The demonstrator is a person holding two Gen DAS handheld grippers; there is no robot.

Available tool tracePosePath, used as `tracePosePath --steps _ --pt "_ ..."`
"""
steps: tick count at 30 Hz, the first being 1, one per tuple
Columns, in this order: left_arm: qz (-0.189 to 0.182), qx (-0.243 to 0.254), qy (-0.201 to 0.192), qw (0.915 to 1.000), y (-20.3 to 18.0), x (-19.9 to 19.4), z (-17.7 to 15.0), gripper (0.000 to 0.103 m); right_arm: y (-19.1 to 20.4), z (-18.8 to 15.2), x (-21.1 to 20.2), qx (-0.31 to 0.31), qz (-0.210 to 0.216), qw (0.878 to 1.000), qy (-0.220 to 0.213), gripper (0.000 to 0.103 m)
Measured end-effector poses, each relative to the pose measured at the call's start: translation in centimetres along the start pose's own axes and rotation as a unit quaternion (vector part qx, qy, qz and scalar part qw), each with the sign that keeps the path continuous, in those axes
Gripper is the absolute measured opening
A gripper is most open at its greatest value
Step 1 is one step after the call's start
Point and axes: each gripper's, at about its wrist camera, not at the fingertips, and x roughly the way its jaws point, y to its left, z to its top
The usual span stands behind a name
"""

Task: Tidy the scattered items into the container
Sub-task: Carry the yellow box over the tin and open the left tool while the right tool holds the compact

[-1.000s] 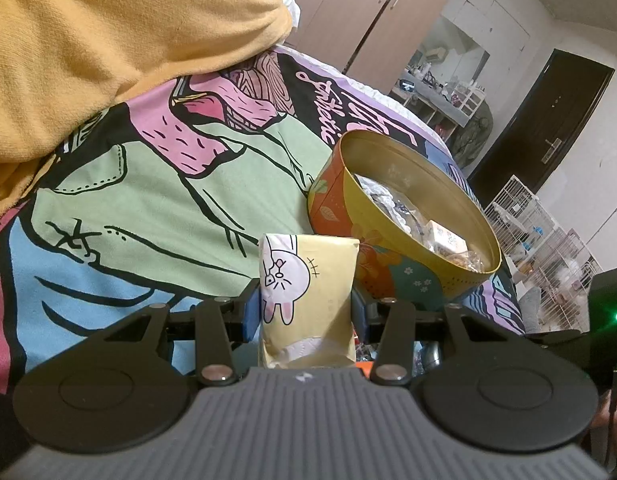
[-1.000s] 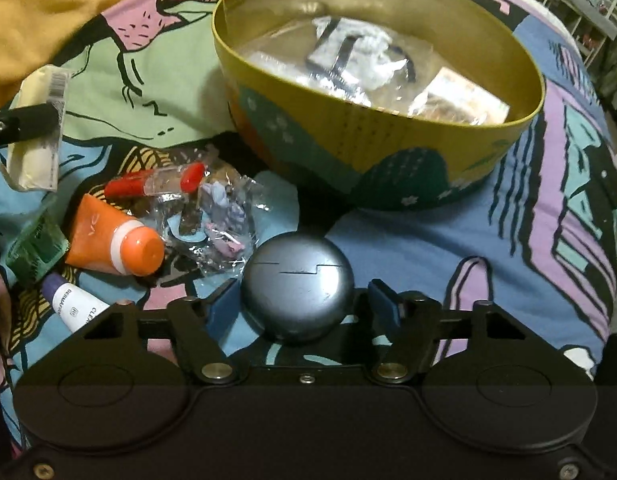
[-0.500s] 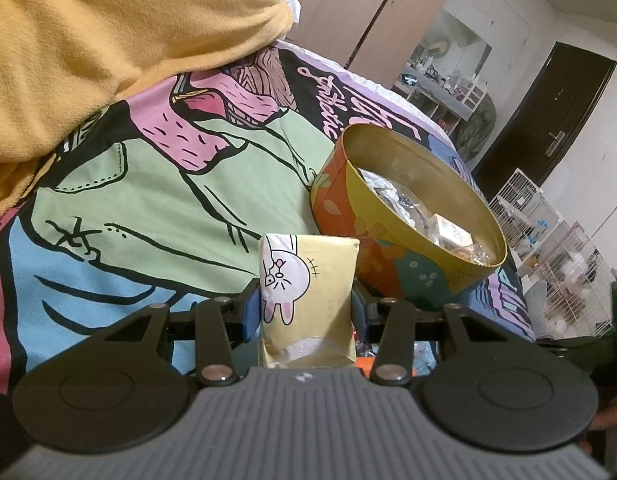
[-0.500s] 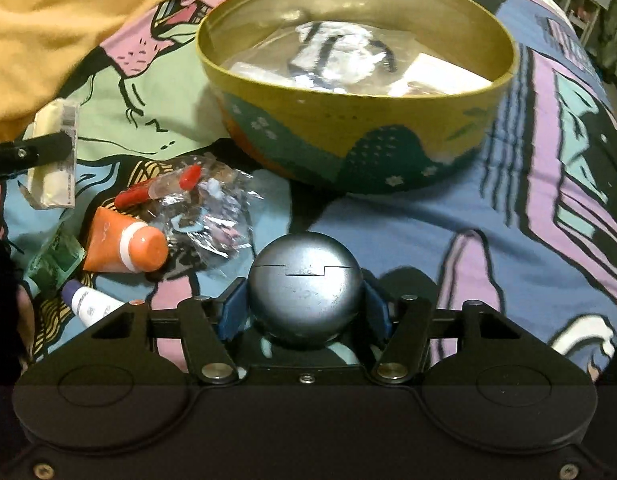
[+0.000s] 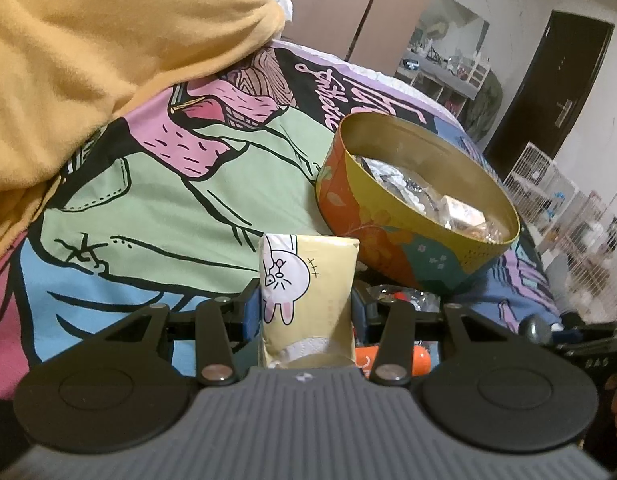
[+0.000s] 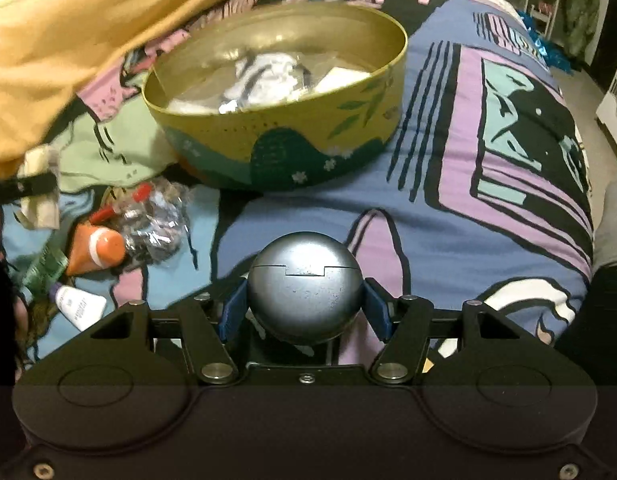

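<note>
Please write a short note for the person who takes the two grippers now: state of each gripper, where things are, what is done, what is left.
Left gripper: shut on the yellow bunny tissue pack, short of the tin.
Right gripper: shut on the grey ball-shaped case, in front of the tin.
Done: clear packets lie in the tin.
Left: drop both held items in; then the orange tube, white tube, green packet and crinkled clear bag from the bedspread.
</note>
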Motion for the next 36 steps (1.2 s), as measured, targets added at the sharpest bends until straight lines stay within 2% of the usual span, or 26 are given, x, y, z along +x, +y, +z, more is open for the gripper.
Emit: tracePosePath --steps 4,8,13,24,36 --pt "0.012 0.014 0.007 0.9998 -0.5 0.1 0.1 0.048 0.3 -0.2 -0.5 -0.002 0.018 1.0 -0.024 0.059" --pt "0.018 0.018 0.014 0.9996 -0.7 -0.1 0.5 0.048 0.0 -0.2 0.0 0.012 0.021 0.999 -0.026 0.059" --pt "0.02 0.044 0.004 0.9988 -1.7 -0.9 1.8 0.048 -0.2 0.0 0.2 0.022 0.033 0.999 -0.033 0.059" --pt "-0.008 0.103 -0.014 0.9946 -6.0 -1.0 5.9 0.048 -0.1 0.2 0.4 0.025 0.036 0.998 -0.036 0.059" --pt "-0.046 0.166 -0.017 0.985 -12.5 2.2 10.1 0.048 0.0 0.1 0.1 0.021 0.042 0.998 -0.041 0.059"
